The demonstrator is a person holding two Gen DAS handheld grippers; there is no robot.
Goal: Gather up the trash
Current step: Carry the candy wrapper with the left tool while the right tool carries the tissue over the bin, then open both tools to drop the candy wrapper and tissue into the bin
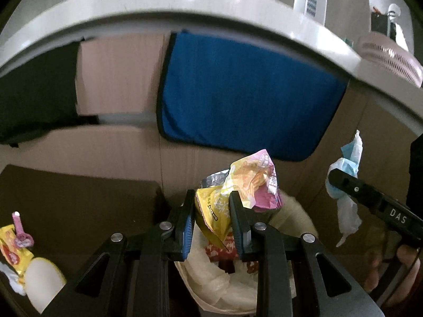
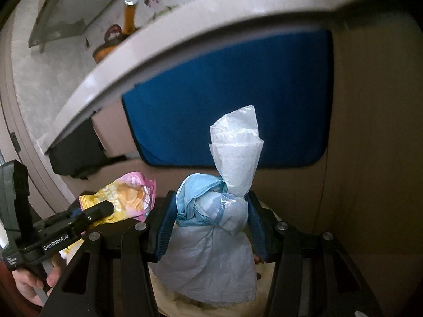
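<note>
Two grippers hide most of your bin (image 1: 298,219) below them. Your left gripper (image 1: 212,218) pinches a yellow and pink wrapper (image 1: 238,190) between its jaws, right above the bin. Your right gripper (image 2: 210,223) pinches a white and blue wad (image 2: 219,211), which covers the bin underneath.

Take the blue cushion (image 1: 238,92) as your mark: it sits under the pale worktop (image 1: 164,2) edge, against brown cardboard (image 1: 116,79). Up on the worktop, right of it, you see a white fan (image 1: 391,55); left, an orange bottle (image 2: 130,15).
</note>
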